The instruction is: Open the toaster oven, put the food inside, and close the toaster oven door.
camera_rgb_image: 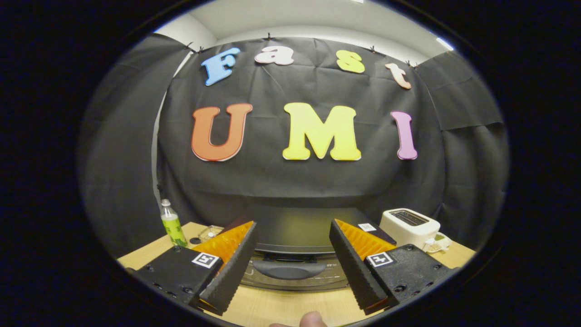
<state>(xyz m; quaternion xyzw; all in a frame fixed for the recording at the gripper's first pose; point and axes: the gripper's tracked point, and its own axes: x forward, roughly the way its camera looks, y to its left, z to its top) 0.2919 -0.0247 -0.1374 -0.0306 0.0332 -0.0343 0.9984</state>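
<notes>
The gripper (292, 236) holds its fingers spread wide apart, gripping nothing.

A black toaster oven (297, 231) sits on a light wooden table (281, 309) against the booth's dark wall, its door shut. A dark, curved handle (289, 270) runs across the top of the glass door, facing forward. The interior is apparently too dim to make out.

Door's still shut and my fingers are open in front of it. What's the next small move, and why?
Probably ease the gripper forward and down so its open fingers straddle the door handle, then close. The toaster oven looks shut, and the handle sits centred between and just beyond the fingertips.
</notes>
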